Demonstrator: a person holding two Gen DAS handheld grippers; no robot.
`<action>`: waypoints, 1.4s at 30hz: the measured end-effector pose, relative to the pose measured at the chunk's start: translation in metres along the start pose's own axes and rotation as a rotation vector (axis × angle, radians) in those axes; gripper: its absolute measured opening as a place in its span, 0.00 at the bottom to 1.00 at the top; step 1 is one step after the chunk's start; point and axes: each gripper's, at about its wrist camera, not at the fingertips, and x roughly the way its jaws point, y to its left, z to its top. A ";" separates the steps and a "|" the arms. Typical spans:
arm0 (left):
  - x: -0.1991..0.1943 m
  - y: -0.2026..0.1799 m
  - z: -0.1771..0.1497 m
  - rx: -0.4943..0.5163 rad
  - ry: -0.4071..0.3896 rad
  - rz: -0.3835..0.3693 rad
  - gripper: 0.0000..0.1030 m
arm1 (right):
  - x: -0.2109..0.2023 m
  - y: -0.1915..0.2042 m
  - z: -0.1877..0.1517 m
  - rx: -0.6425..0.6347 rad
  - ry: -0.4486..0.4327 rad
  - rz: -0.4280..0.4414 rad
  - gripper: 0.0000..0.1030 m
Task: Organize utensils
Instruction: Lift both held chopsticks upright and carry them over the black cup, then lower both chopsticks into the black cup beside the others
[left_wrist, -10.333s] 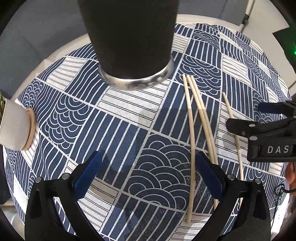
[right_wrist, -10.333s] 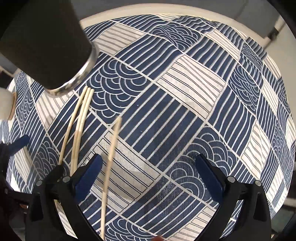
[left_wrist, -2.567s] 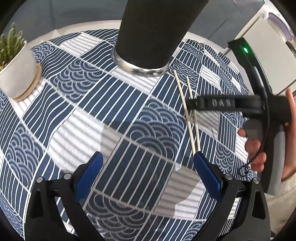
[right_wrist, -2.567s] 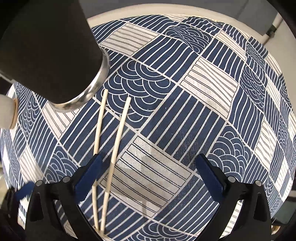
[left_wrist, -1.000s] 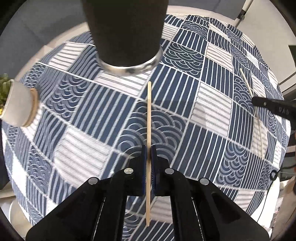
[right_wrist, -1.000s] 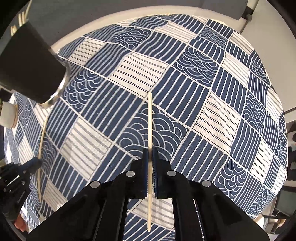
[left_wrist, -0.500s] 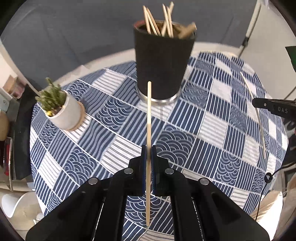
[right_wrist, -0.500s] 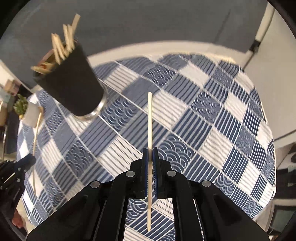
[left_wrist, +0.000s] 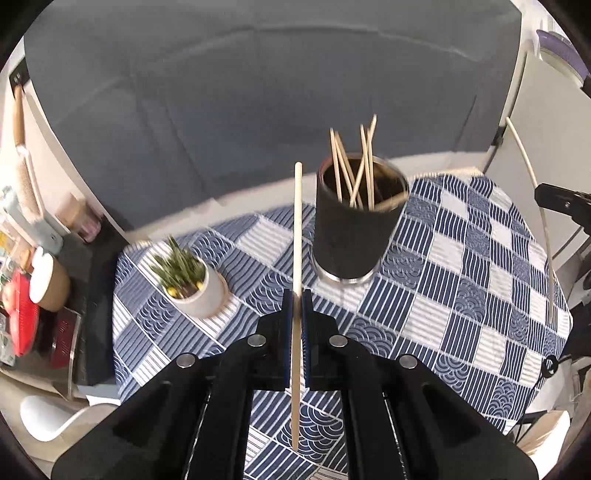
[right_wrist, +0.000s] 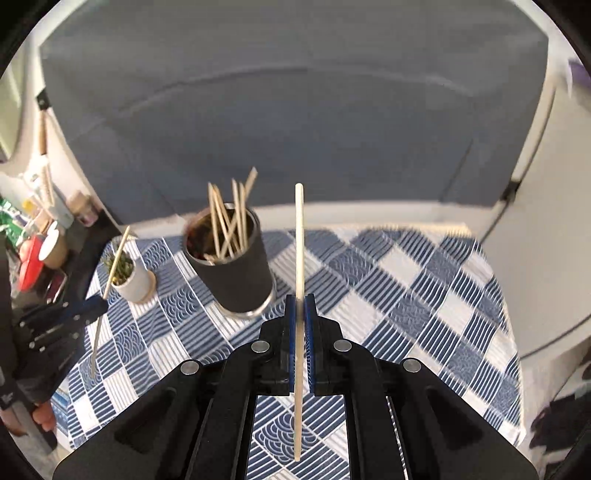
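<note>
Left gripper (left_wrist: 294, 308), jaws clamped on one pale wooden chopstick (left_wrist: 297, 236) held above the table (left_wrist: 480, 295), which carries a blue-and-white patterned cloth. Right gripper (right_wrist: 300, 314), jaws likewise clamped on a second chopstick (right_wrist: 299, 251), also clear of the cloth. Black cylindrical holder (left_wrist: 352, 240) with a metal base stands upright on the table, several chopsticks inside it; small potted plant (left_wrist: 188, 280) in a white pot stands near it, apart.
</note>
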 end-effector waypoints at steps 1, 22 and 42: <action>-0.006 -0.001 0.004 0.006 -0.012 0.002 0.04 | -0.006 0.002 0.003 -0.008 -0.016 -0.001 0.05; -0.075 -0.008 0.091 -0.028 -0.249 -0.034 0.05 | -0.065 0.017 0.083 -0.098 -0.252 0.180 0.05; -0.016 -0.005 0.139 -0.126 -0.314 -0.186 0.05 | -0.003 0.002 0.145 -0.191 -0.481 0.527 0.05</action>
